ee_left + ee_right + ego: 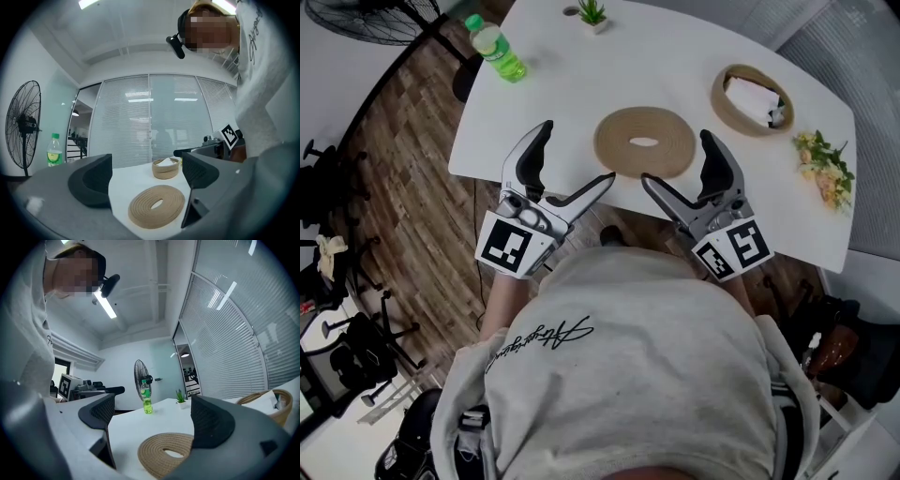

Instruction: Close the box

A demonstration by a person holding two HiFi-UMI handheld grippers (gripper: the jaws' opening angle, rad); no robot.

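The lid (644,142) lies on the desk (581,84) between left tongs (577,153) and right tongs (676,157), both spread, empty; box (752,98) farther right.

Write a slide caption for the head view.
Open left gripper and open right gripper point toward a woven lid on a white table, its basket farther right.

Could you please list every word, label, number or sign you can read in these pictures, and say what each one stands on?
shirt: one line of cursive script, too stylised and small to read.
green bottle: a label, too small to read.
left marker cube and right marker cube: black-and-white square patterns only, no letters or numbers.
No other text shows in any view.
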